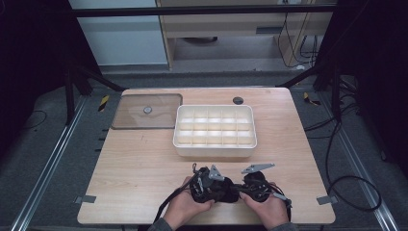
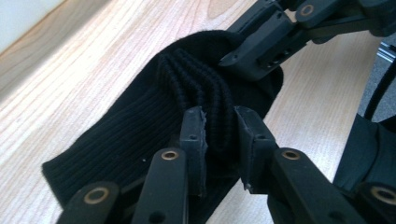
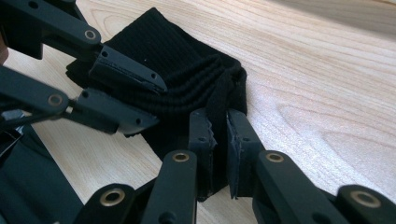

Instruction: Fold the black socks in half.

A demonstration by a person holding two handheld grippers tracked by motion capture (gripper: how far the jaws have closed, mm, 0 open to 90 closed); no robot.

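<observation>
Folding looks like the step in hand: a black ribbed sock (image 2: 154,121) lies on the wooden table (image 1: 144,163) near the person's edge, bunched between both tools. The left gripper (image 2: 219,126) has a ridge of the knit standing between its jaws; from the left gripper view, the fabric fills the gap but the pads may press on it only lightly, so I cannot tell whether that grip is firm. The right gripper (image 3: 220,133) is clamped together on the sock's edge, a thin fold of cloth pinched between its pads.

To do this well, I judge that both grips should take in every layer of the knit, since ribbed cloth stretches and slides and a pinch on a single layer would let the bundle spring apart. Keeping the sock low over the table and moving the two hands together should stop the loose end from dragging.

Farther back stands a white compartmented organiser box (image 1: 214,131), its cells empty, with a clear lid (image 1: 144,111) lying flat to its left. A tight, compact bundle would suit one of those cells best.
</observation>
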